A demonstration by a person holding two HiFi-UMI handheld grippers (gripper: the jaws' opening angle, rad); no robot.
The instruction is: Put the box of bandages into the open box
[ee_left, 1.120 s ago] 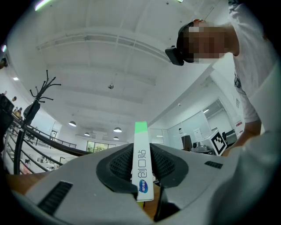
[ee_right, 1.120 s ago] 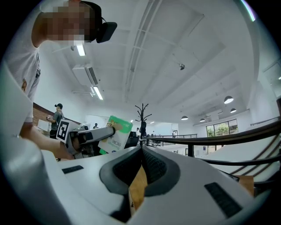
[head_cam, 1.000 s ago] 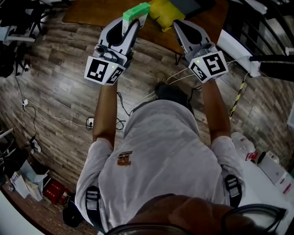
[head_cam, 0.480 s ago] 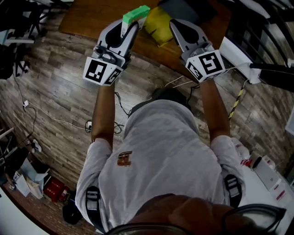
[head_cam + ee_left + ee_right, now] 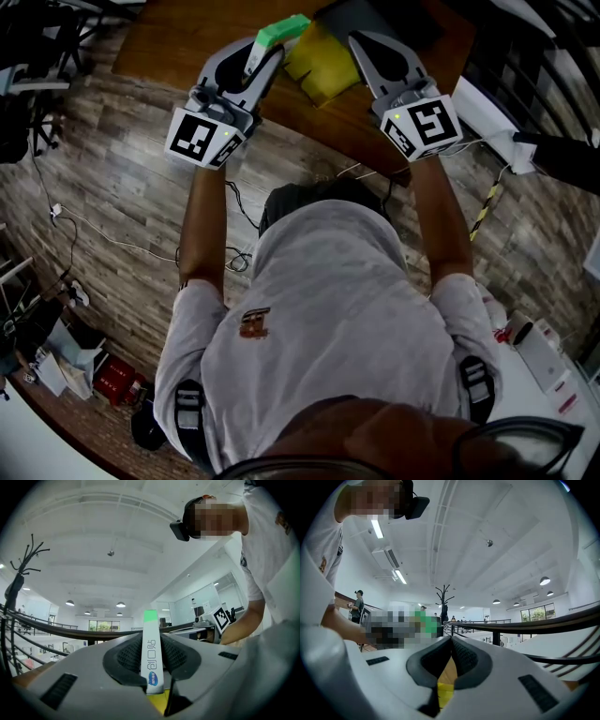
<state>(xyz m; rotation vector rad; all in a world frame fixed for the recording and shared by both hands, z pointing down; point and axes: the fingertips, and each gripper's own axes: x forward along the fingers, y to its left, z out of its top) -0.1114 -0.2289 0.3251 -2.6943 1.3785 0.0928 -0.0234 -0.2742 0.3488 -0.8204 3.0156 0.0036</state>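
Left gripper (image 5: pixel 265 52) clamped on bandage box (image 5: pixel 151 653), green end sticking out past the tips. Right gripper (image 5: pixel 451 641) jaws closed, empty. Yellow box (image 5: pixel 323 61) on table (image 5: pixel 187 37) just ahead, between both grippers.

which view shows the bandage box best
Left gripper view: the bandage box is clamped between the jaws, print and green end clear. Head view shows mostly its green end. Right gripper view gives no clear sight of it.
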